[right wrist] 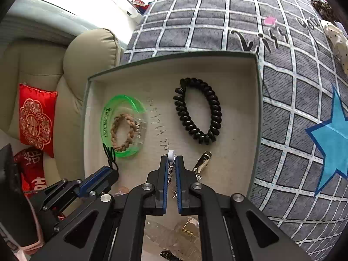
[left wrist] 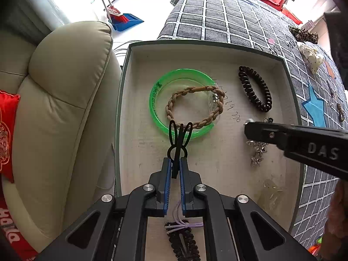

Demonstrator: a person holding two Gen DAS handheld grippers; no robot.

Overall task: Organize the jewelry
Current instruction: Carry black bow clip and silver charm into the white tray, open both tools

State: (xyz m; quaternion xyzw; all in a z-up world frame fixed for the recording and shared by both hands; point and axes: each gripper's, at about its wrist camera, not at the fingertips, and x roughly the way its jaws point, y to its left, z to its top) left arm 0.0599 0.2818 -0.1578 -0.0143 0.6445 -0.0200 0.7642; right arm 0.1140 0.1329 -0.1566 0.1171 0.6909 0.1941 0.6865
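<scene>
Left tool (left wrist: 176, 165) clenched on a black rabbit-shaped hair clip (left wrist: 179, 139), pointing straight down over the tray (left wrist: 217, 51). Clip's long axis ran away from the tool, ears overlapping the near rim of the green bangle (left wrist: 156, 100) and the braided tan hair tie (left wrist: 193, 106) lying inside it. Whether the ears touched the bangle or hung just above it could not be told.

Right tool (right wrist: 171, 163) clenched on a small white bead or pearl piece (right wrist: 171, 154), with a silvery chain (right wrist: 171, 174) trailing back between its pads. It hovered low over the tray floor, near the middle. A silver clip (right wrist: 203, 161) lay just right of its tip; the black spiral hair tie (right wrist: 198, 113) lay farther ahead and right, apart from it.

Judgement: the coming move turns on where each held piece goes down. Bare tray floor lay just to the near side of the bangle for the left tool; for the right, the open patch between the bangle and the spiral tie lay straight ahead.

Hard to make out: a star-shaped sparkly piece (left wrist: 257, 154) partly under the right tool in the left view, possibly part of the held chain. Clear plastic items (right wrist: 171, 237) at the tray's near end, blurred. A dark sequinned clip (left wrist: 182, 241) and a purple elastic (left wrist: 184, 225) half hidden behind the left tool's frame. More hair ties lay out on the checked bed cover (right wrist: 217, 21), cut off at the edge
</scene>
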